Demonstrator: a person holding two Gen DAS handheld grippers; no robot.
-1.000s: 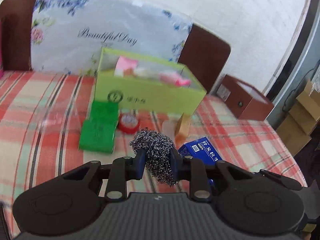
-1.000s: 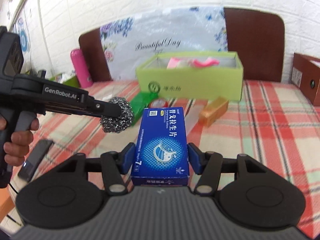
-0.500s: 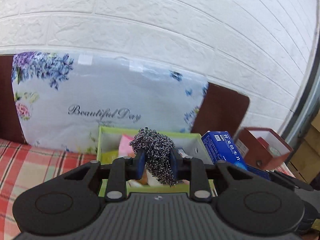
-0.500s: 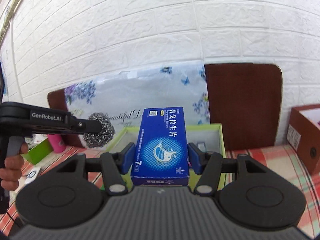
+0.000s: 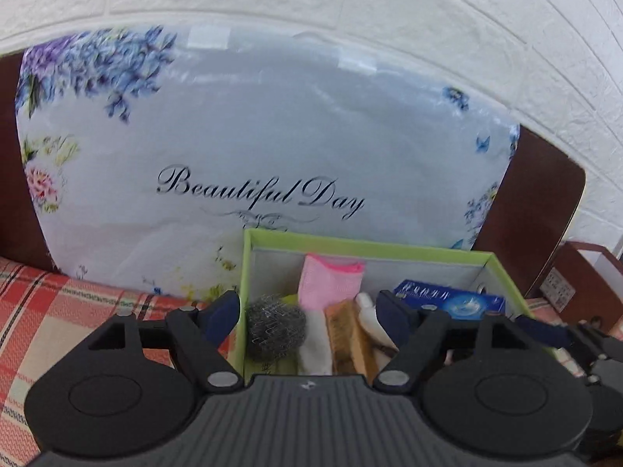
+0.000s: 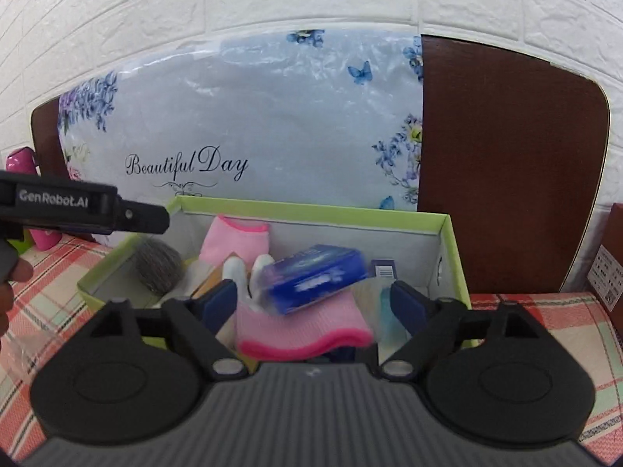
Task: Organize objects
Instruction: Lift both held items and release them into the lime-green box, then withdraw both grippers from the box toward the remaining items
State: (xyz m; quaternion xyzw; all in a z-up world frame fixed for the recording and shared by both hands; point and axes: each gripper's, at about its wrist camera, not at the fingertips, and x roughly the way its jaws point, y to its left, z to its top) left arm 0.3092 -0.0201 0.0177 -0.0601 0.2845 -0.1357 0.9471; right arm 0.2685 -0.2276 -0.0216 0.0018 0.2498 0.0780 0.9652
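A green cardboard box (image 5: 362,247) (image 6: 311,210) stands on the plaid table. My left gripper (image 5: 307,311) is open over its left end; the steel wool ball (image 5: 276,327) (image 6: 157,266) is free of the fingers and sits inside the box. My right gripper (image 6: 313,299) is open over the box; the blue medicine box (image 6: 315,278) (image 5: 447,301) is tilted and blurred just beyond the fingers, above a pink cloth (image 6: 296,330). The left gripper's body (image 6: 78,214) shows at the left in the right wrist view.
The box also holds a pink cloth at the back (image 5: 331,284), a wooden brush (image 5: 350,344) and white items (image 6: 249,276). A floral pillow (image 5: 253,155) leans on a brown headboard (image 6: 506,163). A pink bottle (image 6: 23,163) stands far left; a brown box (image 5: 584,284) at right.
Both grippers moved over the green box and opened. The steel wool ball left the left fingers and the blue medicine box left the right fingers; both are now in the box.
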